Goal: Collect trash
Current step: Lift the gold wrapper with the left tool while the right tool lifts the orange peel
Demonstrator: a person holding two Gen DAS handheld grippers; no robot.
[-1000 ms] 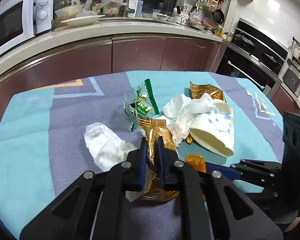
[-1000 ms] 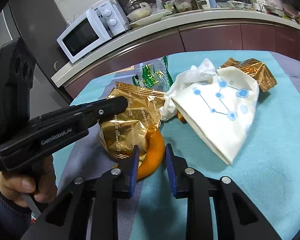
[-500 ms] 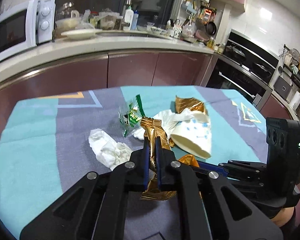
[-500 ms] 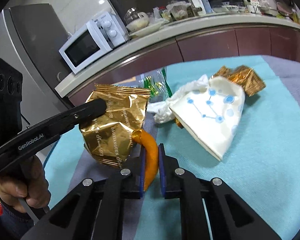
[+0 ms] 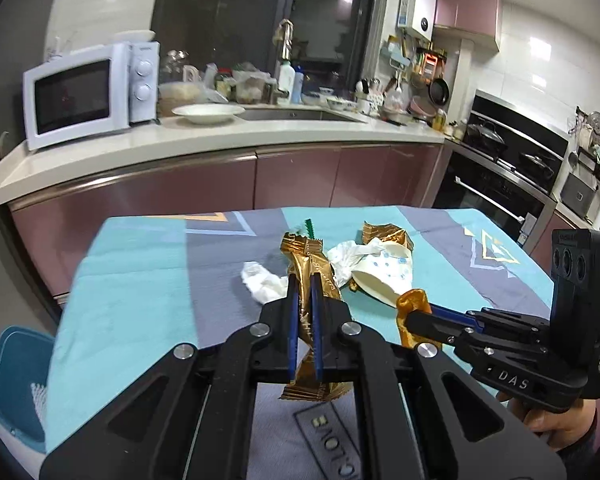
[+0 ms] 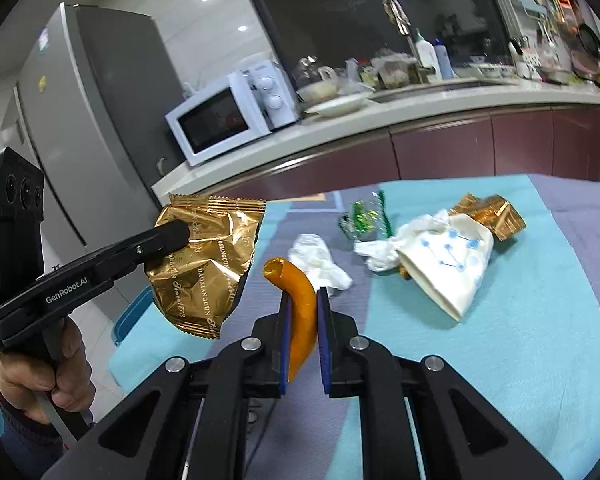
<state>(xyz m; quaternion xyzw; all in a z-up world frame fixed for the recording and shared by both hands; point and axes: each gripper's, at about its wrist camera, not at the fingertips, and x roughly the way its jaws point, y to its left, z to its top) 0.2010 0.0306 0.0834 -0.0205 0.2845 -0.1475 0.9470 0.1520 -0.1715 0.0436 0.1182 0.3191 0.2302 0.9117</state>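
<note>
My left gripper (image 5: 305,280) is shut on a gold foil wrapper (image 5: 310,268), held up above the table; the same gold foil wrapper (image 6: 204,264) hangs flat in the right wrist view, left gripper (image 6: 176,234). My right gripper (image 6: 303,294) is shut on a curved orange peel (image 6: 296,296), also lifted; the orange peel (image 5: 410,304) shows at the right gripper (image 5: 412,318) in the left wrist view. On the cloth lie a white paper cup (image 6: 448,268), crumpled tissues (image 6: 320,260), a green wrapper (image 6: 360,218) and another gold wrapper (image 6: 492,212).
The table (image 5: 140,272) wears a teal and grey cloth. A blue bin (image 5: 16,380) stands on the floor at its left edge. Behind runs a counter (image 5: 220,136) with a microwave (image 5: 84,92), a white bowl and a sink; an oven (image 5: 500,176) is at right. A hand (image 6: 40,376) holds the left gripper.
Both grippers have risen off the table with their pieces. The right gripper closed on the orange peel and lifted it; the left carried the gold wrapper up and to the left.
</note>
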